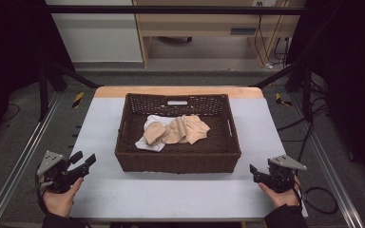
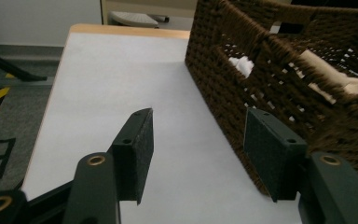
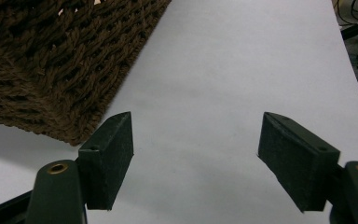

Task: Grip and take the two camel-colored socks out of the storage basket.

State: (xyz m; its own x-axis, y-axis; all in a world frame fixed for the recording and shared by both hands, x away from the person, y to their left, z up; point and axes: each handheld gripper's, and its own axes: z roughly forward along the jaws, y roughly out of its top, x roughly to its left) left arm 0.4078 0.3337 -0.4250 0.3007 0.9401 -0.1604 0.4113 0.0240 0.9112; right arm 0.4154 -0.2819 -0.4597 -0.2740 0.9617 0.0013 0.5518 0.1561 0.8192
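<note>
Two grippers are held low in the high view, one at each bottom corner of the frame. The left gripper (image 1: 86, 160) is seen at lower left, resting in the left hand (image 1: 62, 197), its jaws spread apart and empty. The right gripper (image 1: 253, 171) is seen at lower right, cradled by the right hand (image 1: 279, 194); in the right gripper view its jaws (image 3: 196, 161) are released, wide apart, with nothing between them.

A dark brown woven basket (image 1: 178, 161) is set at the centre of the frame on a white table (image 1: 171, 194). Inside it, crumpled cloths (image 1: 176, 130) in peach and white are piled toward the middle and left of the basket floor.

In the left gripper view the open jaws (image 2: 198, 154) are pointed along the table, with the basket wall (image 2: 279, 93) filling the upper right; white and peach fabric is glimpsed through the weave. In the right gripper view a basket corner (image 3: 60, 70) occupies the upper left, just beyond the left-hand jaw, and bare tabletop (image 3: 242, 70) is seen elsewhere.
</note>
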